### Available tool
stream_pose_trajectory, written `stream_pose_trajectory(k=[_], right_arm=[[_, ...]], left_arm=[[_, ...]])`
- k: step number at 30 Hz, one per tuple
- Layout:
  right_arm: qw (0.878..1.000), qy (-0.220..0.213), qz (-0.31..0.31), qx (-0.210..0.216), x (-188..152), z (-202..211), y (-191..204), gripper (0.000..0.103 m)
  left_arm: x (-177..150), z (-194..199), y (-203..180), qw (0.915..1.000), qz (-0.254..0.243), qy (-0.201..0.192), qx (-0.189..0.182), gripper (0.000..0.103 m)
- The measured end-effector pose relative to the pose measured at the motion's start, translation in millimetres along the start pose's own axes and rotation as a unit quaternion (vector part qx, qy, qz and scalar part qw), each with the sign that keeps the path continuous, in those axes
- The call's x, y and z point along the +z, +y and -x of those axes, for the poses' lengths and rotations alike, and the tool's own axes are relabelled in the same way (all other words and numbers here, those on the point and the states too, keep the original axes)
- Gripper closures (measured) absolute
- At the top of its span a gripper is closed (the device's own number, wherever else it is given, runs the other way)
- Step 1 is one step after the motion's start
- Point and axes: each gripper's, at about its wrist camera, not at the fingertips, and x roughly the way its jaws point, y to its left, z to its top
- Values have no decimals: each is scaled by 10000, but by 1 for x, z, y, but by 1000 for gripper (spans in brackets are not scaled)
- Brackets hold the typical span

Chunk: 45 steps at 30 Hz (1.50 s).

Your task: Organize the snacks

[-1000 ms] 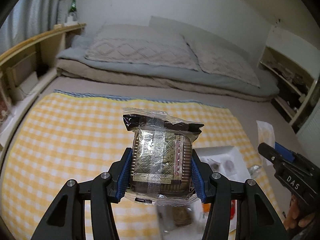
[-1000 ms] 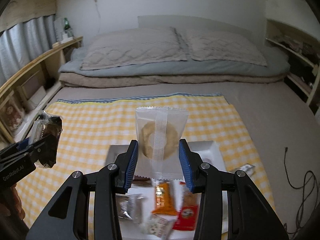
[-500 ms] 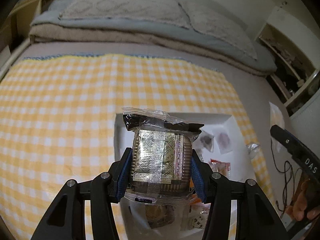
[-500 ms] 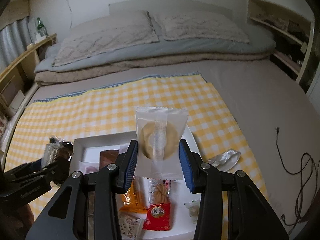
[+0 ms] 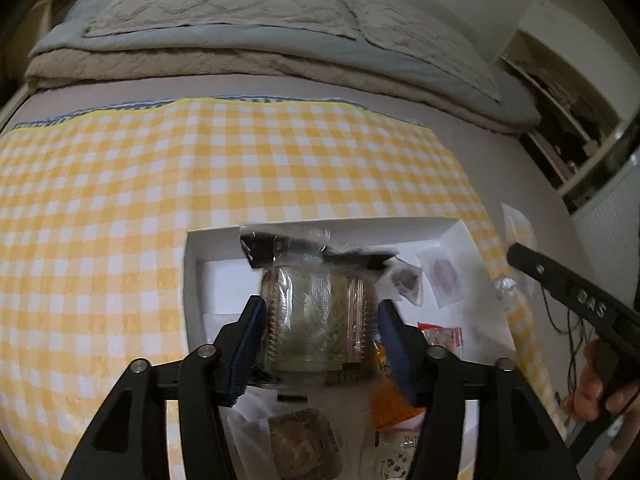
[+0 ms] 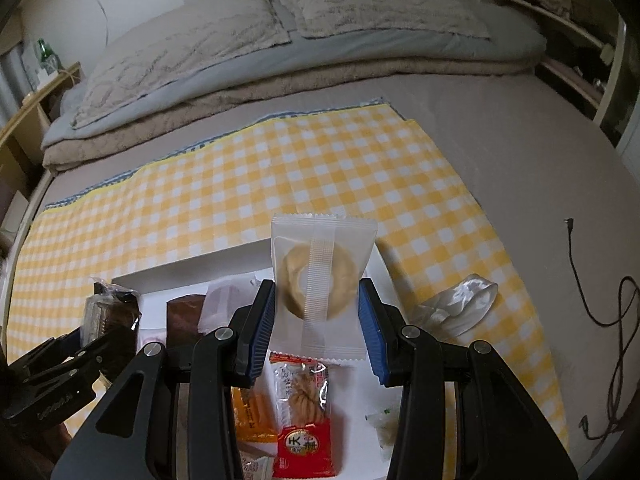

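Note:
My left gripper (image 5: 318,340) is shut on a gold-wrapped cake in clear plastic (image 5: 316,320) and holds it over the left part of the white tray (image 5: 192,280). It also shows at the left of the right wrist view (image 6: 108,316). My right gripper (image 6: 316,320) is shut on a round cookie in a white packet (image 6: 320,276), held above the tray's far right part (image 6: 248,248). The tray holds several snack packets: a red one (image 6: 304,432), an orange one (image 6: 252,420) and a brown one (image 6: 182,316).
The tray lies on a yellow checked cloth (image 6: 280,168) on the bed. A crumpled silver wrapper (image 6: 460,304) lies on the cloth right of the tray. A black cable (image 6: 600,300) lies at the far right. Pillows and folded blankets (image 6: 280,40) are behind.
Both grippers have moved forward and tilted down over the tray with their snacks still held. The tray now fills more of both views.

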Motion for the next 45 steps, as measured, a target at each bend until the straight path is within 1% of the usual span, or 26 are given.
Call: stream_pose_trajectory(k=[1, 2, 3, 5, 6, 8, 10, 13, 14, 15, 16, 19, 21, 22, 28, 33, 39, 42, 45], right_arm=[[10000, 12, -2, -4, 1, -3, -1, 61], [10000, 19, -7, -15, 2, -4, -1, 61], [10000, 34, -14, -39, 2, -7, -2, 61], [9999, 76, -29, -69, 3, -13, -2, 61], [9999, 103, -40, -85, 4, -16, -3, 61], [9998, 163, -52, -99, 4, -23, -2, 61], [9997, 216, -69, -73, 5, -29, -1, 60], [9992, 349, -144, 125, 5, -40, 0, 51], [9989, 409, -176, 159, 4, -44, 0, 39], [9984, 501, -202, 153, 3, -47, 0, 24], [9978, 626, -196, 97, 1, -51, 1, 19], [9968, 796, -14, -16, -7, -56, 4, 12], [9964, 841, 79, -56, -11, -56, 6, 2], [9963, 846, 128, -63, -14, -55, 6, 0], [9962, 847, 179, -5, -18, -45, 5, 0], [9967, 780, 214, -2, -22, -32, 5, 0], [9979, 607, 207, 130, -24, -7, 4, 0], [9978, 573, 290, 158, -25, 8, 7, 0], [9982, 437, 361, 198, -27, 29, 11, 0]], left_arm=[[1, -2, 0, 10000, -68, -1, -7, 20], [2, -3, 0, 9999, -104, -38, 48, 7], [4, -5, 1, 9998, -151, -84, 86, 5], [4, -7, 3, 9997, -202, -68, 130, 5], [3, -7, 5, 9997, -208, -64, 147, 3], [-7, 1, 9, 9995, -241, -67, 200, 0], [-10, 2, 13, 9989, -325, -59, 332, 0], [-15, 4, 15, 9982, -393, -31, 460, 0], [-18, 7, 16, 9980, -404, -13, 481, 0], [-19, 8, 17, 9979, -422, 10, 497, 0], [-20, 8, 17, 9977, -434, 37, 523, 0], [-22, 8, 18, 9971, -446, 142, 604, 0], [-23, 10, 18, 9970, -432, 203, 613, 0], [-23, 11, 18, 9969, -423, 224, 617, 0], [-25, 16, 14, 9961, -433, 280, 723, 0], [-28, 25, 10, 9958, -481, 273, 728, 0], [-33, 53, 0, 9959, -516, 163, 724, 0], [-35, 72, -1, 9967, -412, 74, 699, 0], [-38, 97, -2, 9969, -321, -65, 711, 0]])
